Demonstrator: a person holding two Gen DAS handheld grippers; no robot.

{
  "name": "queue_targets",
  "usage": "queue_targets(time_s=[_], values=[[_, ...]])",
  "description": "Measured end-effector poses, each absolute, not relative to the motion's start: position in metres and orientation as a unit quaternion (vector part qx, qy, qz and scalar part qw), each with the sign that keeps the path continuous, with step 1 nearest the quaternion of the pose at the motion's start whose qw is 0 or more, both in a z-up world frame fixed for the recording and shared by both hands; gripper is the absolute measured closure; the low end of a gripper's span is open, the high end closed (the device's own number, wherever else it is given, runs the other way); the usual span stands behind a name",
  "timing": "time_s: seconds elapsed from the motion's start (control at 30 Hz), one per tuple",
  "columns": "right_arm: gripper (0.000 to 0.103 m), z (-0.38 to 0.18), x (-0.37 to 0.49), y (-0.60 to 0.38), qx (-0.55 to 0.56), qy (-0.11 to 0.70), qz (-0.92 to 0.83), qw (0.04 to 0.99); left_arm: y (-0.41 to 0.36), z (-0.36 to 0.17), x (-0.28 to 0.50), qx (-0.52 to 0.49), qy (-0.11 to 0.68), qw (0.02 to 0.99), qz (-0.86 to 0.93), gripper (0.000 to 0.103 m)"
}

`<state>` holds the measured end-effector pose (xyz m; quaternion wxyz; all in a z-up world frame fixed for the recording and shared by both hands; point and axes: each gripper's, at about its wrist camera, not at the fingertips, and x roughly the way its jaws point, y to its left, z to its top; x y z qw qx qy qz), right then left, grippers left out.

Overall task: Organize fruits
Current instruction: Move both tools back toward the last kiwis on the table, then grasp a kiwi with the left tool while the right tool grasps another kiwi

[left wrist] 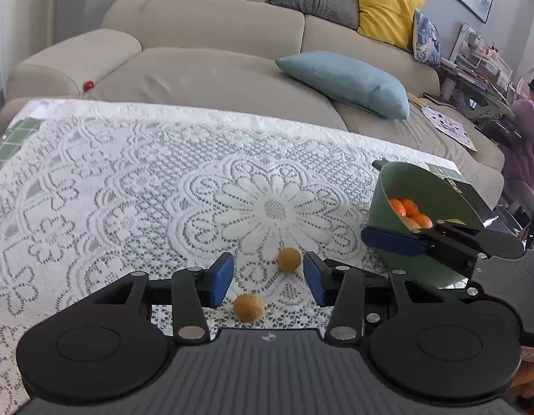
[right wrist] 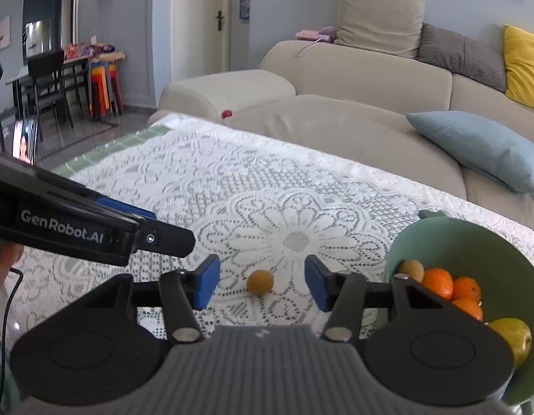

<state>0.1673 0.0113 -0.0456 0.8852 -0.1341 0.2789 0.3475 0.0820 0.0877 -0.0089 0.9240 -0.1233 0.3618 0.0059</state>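
Two small brown round fruits lie on the lace tablecloth: one (left wrist: 289,259) just ahead of my open left gripper (left wrist: 269,278), the other (left wrist: 249,307) between its fingers, nearer the body. The right wrist view shows one brown fruit (right wrist: 260,282) between the fingers of my open right gripper (right wrist: 263,282). A green bowl (left wrist: 419,186) at the right holds several oranges (right wrist: 453,288), a brown fruit (right wrist: 411,269) and a yellow-green fruit (right wrist: 512,337). The right gripper's blue finger (left wrist: 393,242) shows in front of the bowl in the left view.
The table (left wrist: 128,173) carries a white lace cloth over green tiles. A beige sofa (left wrist: 215,76) with a blue pillow (left wrist: 346,81) stands behind it. A small red object (left wrist: 88,85) lies on the sofa. A person sits at far right (left wrist: 530,110).
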Motion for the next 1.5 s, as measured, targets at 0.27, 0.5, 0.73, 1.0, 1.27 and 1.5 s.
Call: queue_targets(time_s=[0.27,0.5,0.73,1.0,1.27,1.5], values=[[0.072,-0.067,0.171,0.024,-0.168,0.299,0.349,0.872,0.097,-0.031,0.082,-0.152,0.378,0.913,-0.005,0.048],[0.073,-0.075,0.176,0.027,-0.174,0.312,0.35,0.866,0.093,-0.044,0.083,-0.152,0.393,0.907,-0.015,0.049],[0.073,-0.084,0.176,0.032,-0.195,0.313,0.349,0.862,0.085,-0.053,0.084,-0.127,0.404,0.906,-0.015,0.05],[0.069,-0.09,0.174,0.035,-0.215,0.303,0.349,0.86,0.088,-0.062,0.087,-0.125,0.406,0.905,-0.011,0.06],[0.065,-0.093,0.179,0.033,-0.207,0.306,0.342,0.864,0.085,-0.067,0.088,-0.105,0.412,0.905,0.002,0.075],[0.065,-0.093,0.185,0.036,-0.197,0.29,0.352,0.868,0.092,-0.062,0.085,-0.123,0.39,0.912,0.014,0.075]])
